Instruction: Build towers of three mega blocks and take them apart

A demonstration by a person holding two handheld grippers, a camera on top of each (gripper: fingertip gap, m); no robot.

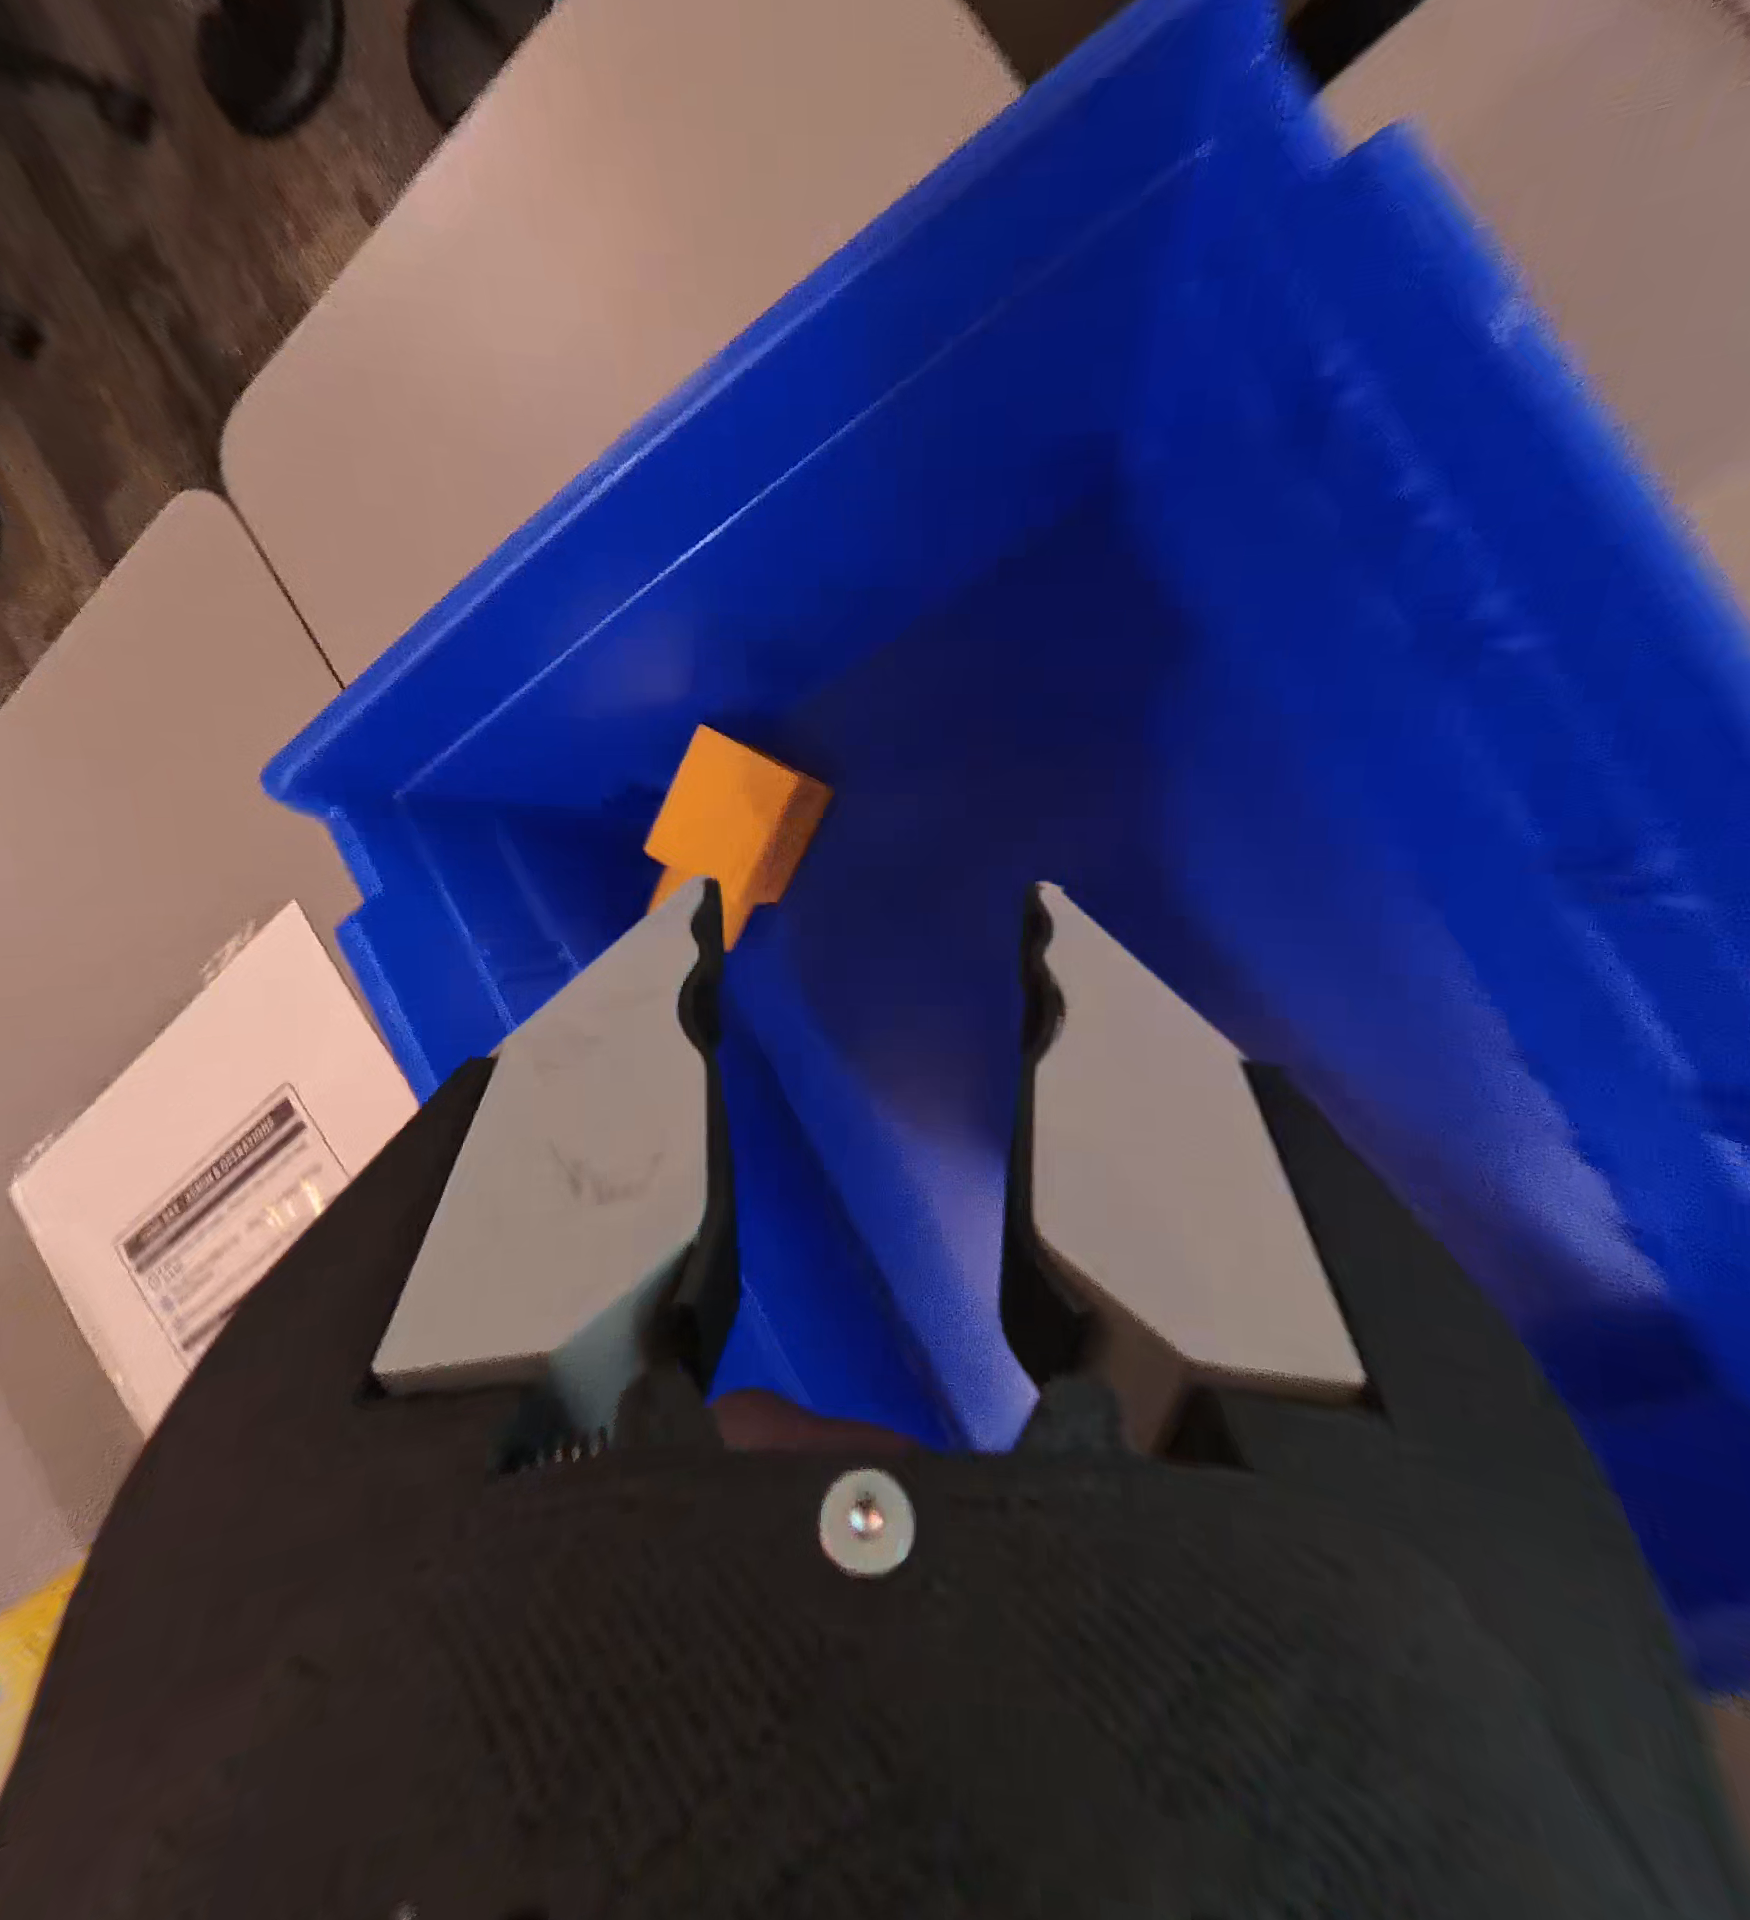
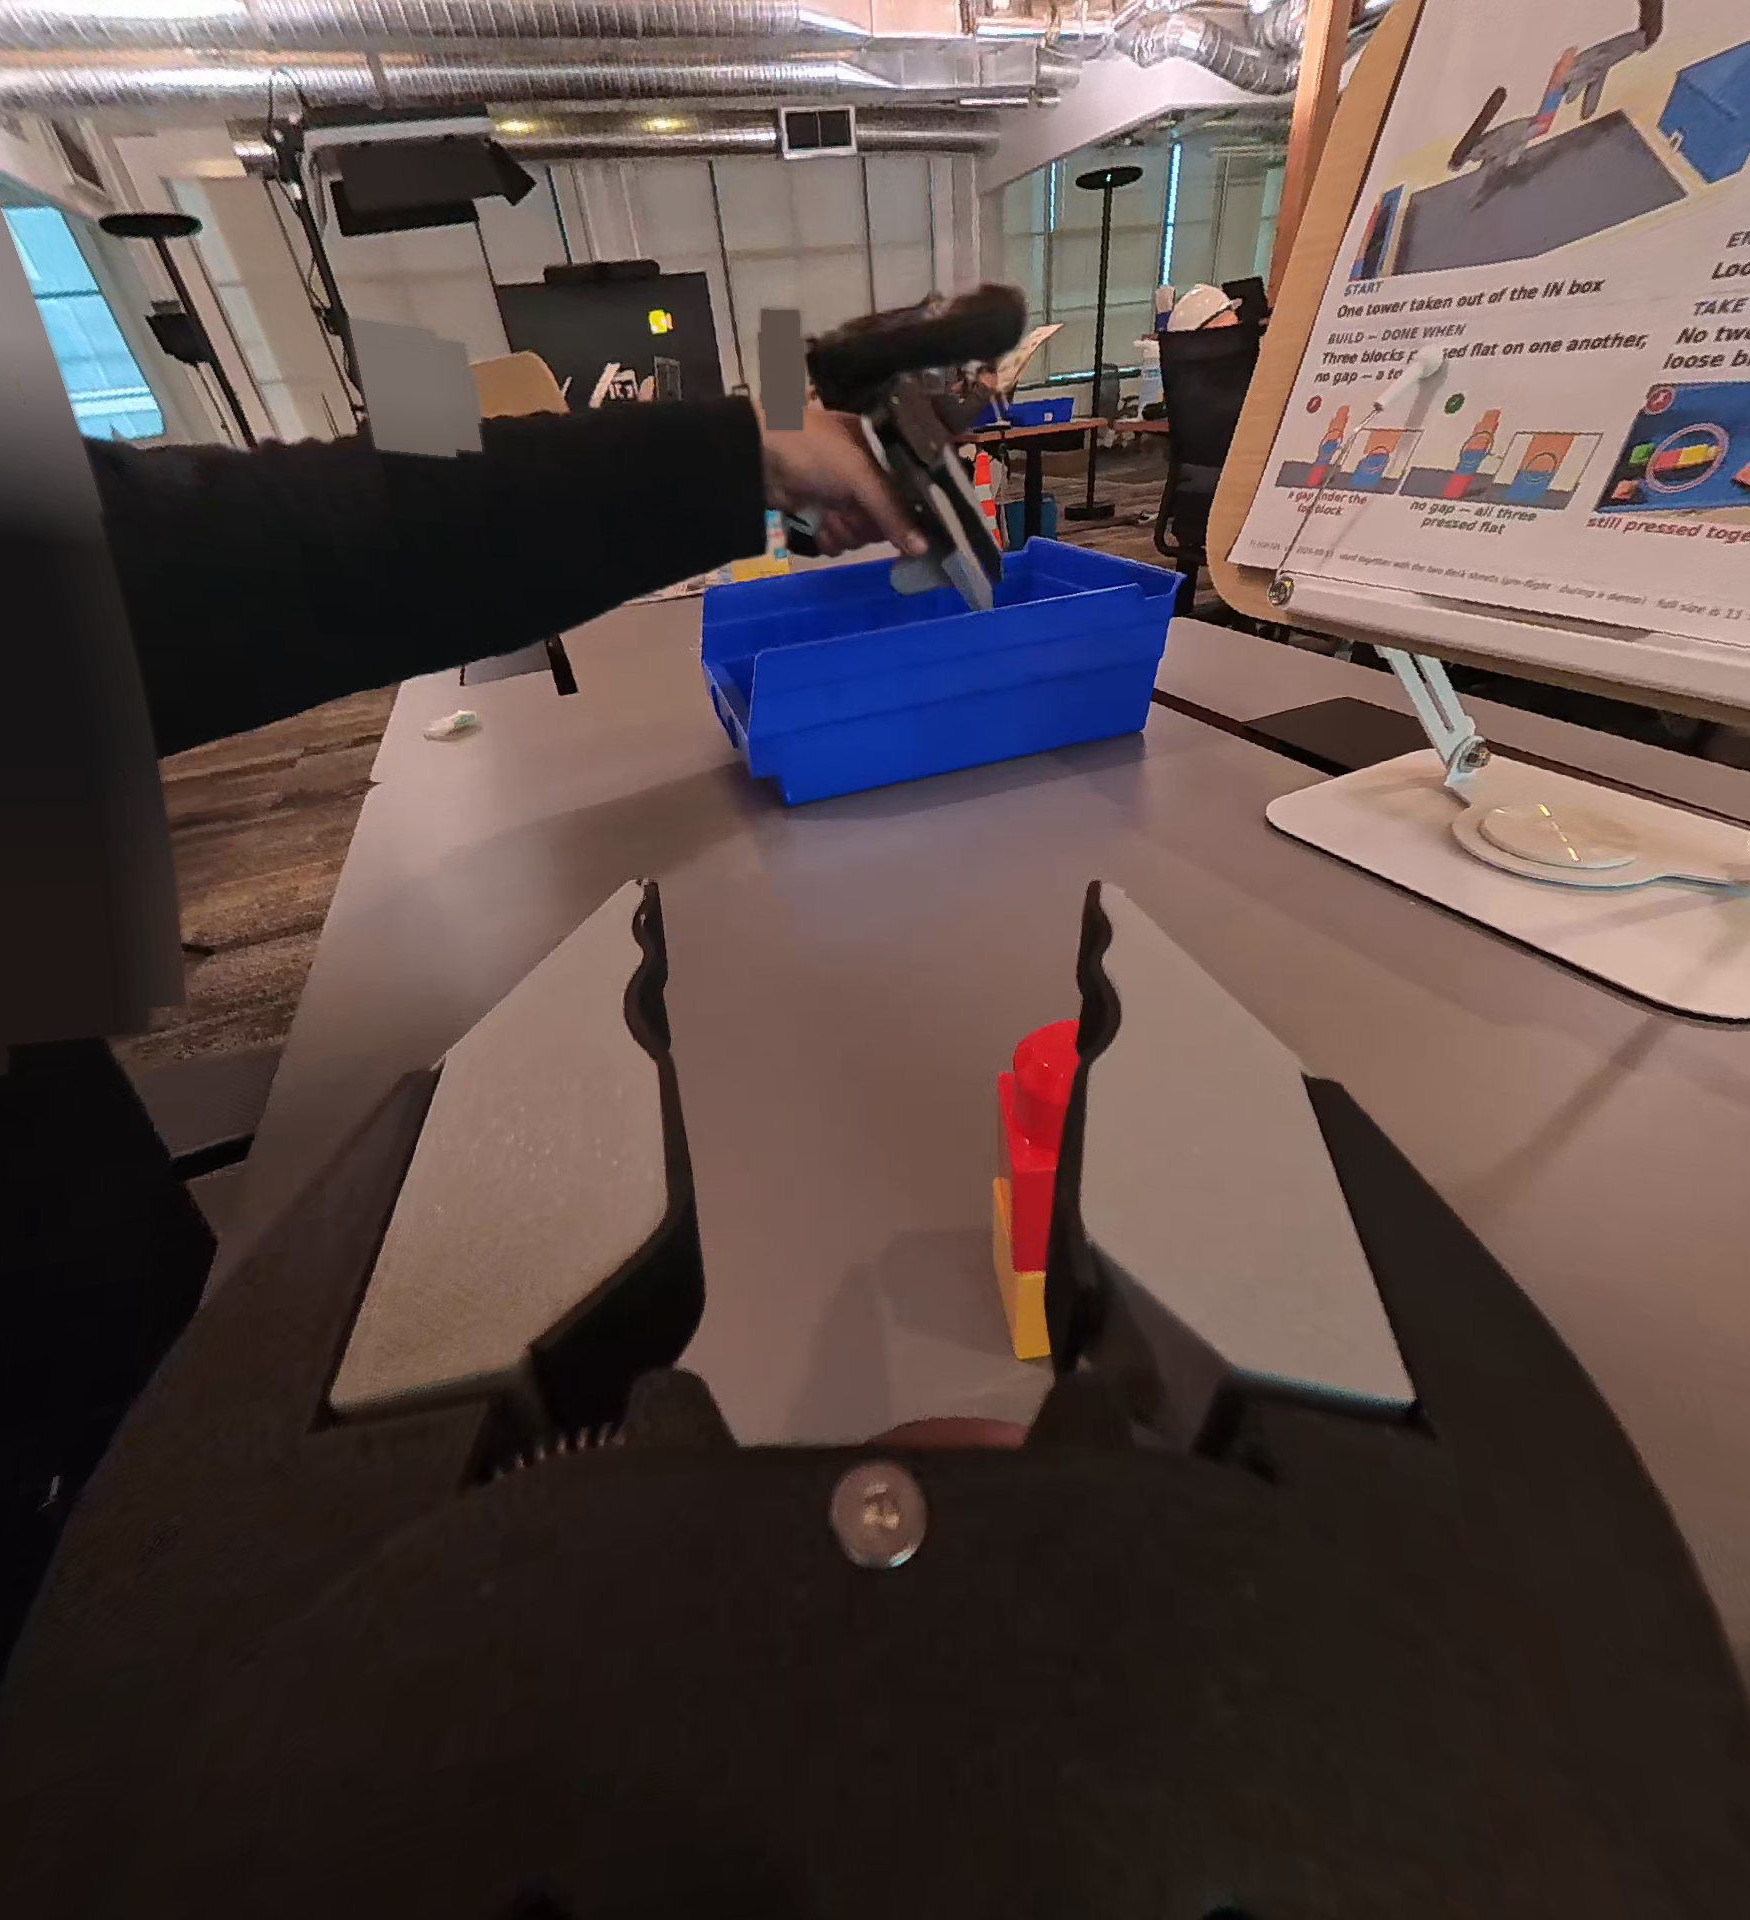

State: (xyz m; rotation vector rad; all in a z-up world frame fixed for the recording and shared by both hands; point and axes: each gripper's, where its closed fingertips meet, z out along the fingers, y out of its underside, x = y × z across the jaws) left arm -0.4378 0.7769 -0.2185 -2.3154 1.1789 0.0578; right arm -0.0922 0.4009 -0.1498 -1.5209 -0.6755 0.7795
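The left gripper (image 1: 871,894) hangs over the blue bin (image 1: 1266,727) with its fingers spread and nothing between them, an orange block (image 1: 736,821) lying inside, while the right gripper (image 2: 871,894), fingers wide apart, has a red-on-yellow stack (image 2: 1032,1195) standing on the tabletop (image 2: 850,852) beside its right finger.

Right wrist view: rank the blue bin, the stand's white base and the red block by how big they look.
1. White base, cut off by the frame, and blue bin: too alike to rank.
2. Red block, smallest though nearest.
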